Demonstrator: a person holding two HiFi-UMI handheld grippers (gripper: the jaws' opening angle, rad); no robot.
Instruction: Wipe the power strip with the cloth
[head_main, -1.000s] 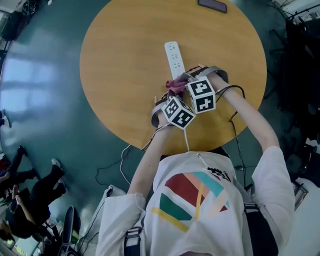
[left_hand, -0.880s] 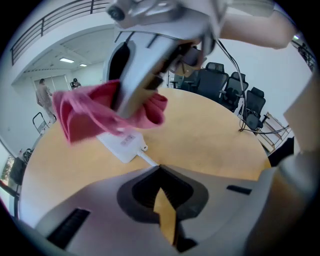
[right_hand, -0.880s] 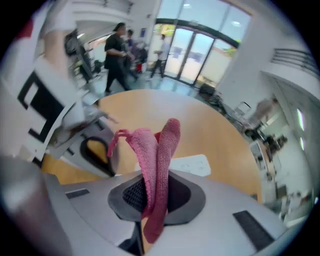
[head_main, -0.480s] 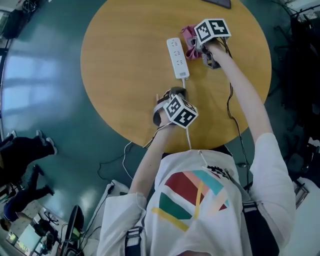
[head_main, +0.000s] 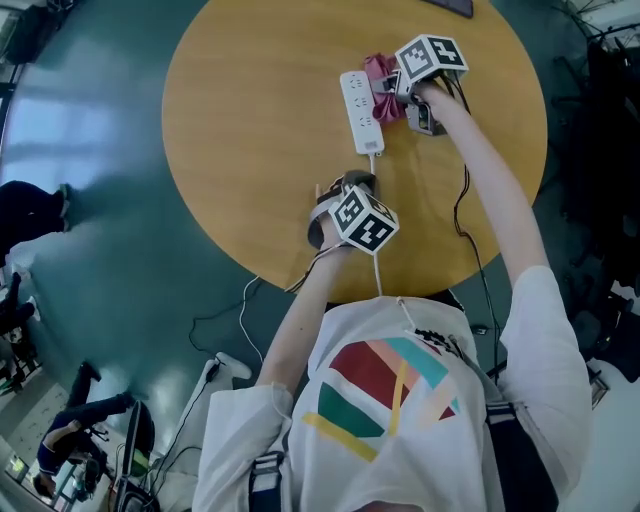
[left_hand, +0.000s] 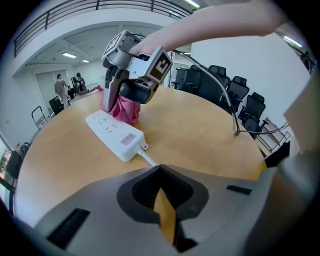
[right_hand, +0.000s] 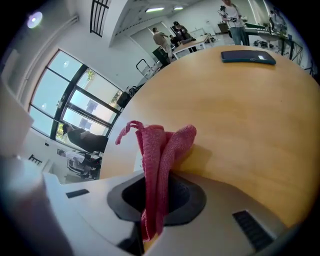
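Note:
A white power strip (head_main: 360, 97) lies on the round wooden table (head_main: 250, 130), its cable running toward me. A pink cloth (head_main: 379, 74) rests against the strip's far right side, and my right gripper (head_main: 395, 88) is shut on it. The right gripper view shows the cloth (right_hand: 161, 150) bunched up out of the jaws. My left gripper (head_main: 348, 183) sits at the strip's near end, shut where the white cable (left_hand: 149, 159) meets its jaws. From the left gripper view, the power strip (left_hand: 115, 135) lies ahead with the cloth (left_hand: 122, 109) behind it.
A dark flat phone-like object (right_hand: 248, 56) lies at the table's far edge. Office chairs (left_hand: 235, 95) stand to the right of the table. Cables (head_main: 230, 330) trail on the green floor, and people (head_main: 80, 420) stand off to the left.
My right gripper has carried the cloth from the strip's near end to its far end. The left gripper has stayed by the cable. People on the floor have moved.

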